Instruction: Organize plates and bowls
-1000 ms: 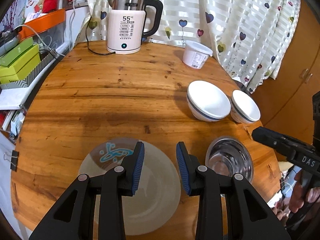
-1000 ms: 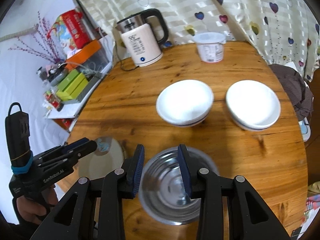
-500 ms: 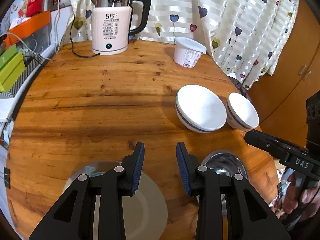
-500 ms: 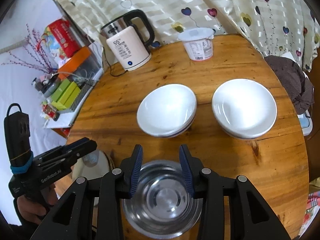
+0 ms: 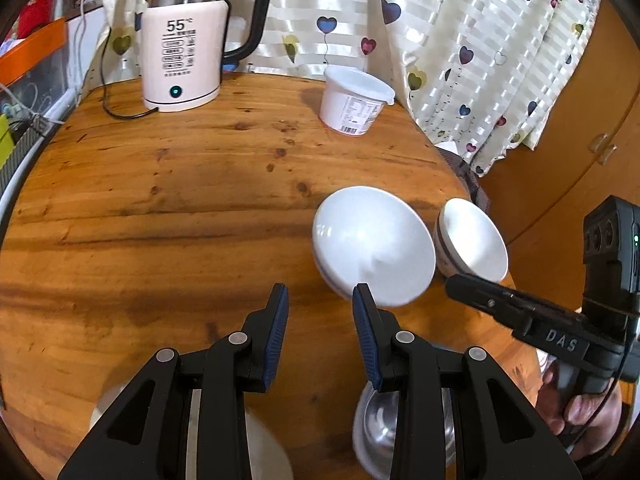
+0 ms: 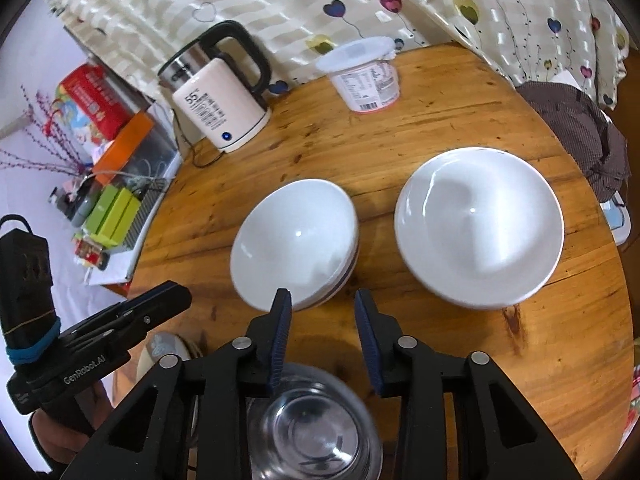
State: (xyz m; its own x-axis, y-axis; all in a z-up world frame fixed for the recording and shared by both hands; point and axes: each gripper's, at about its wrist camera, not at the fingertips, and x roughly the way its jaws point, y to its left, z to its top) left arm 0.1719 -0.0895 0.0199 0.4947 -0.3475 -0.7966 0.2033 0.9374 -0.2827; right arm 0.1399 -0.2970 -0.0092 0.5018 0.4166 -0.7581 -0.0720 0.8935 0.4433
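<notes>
Two white ceramic bowls sit side by side toward the right edge of the round wooden surface (image 6: 400,128) — the blue-banded white bowl (image 6: 294,240) on the inner side, the wider plain white bowl (image 6: 478,226) nearer the edge, apart but close. These look glazed and slick, stiff, breakable, with some weight; I'd take either by the rim, one pad inside and one outside, and lift slowly. At the near edge sits the shiny steel bowl (image 6: 312,428) — light, hard, likely to skid or ring if nudged. Beside it, just showing, a pale glass plate with a blue motif (image 6: 164,346); thin and flat, so hard to get under, best pinched at its lip.

The right tool (image 6: 322,334) hangs over the steel bowl's far rim, jaws partly apart and just narrowed a little, gripping nothing. The left tool (image 5: 320,334) hovers over bare wood between plate and steel bowl, jaws partly apart, empty.

At the far edge stand a white electric kettle (image 6: 220,108) and a lidded white plastic tub (image 6: 366,76), clear of the work.
</notes>
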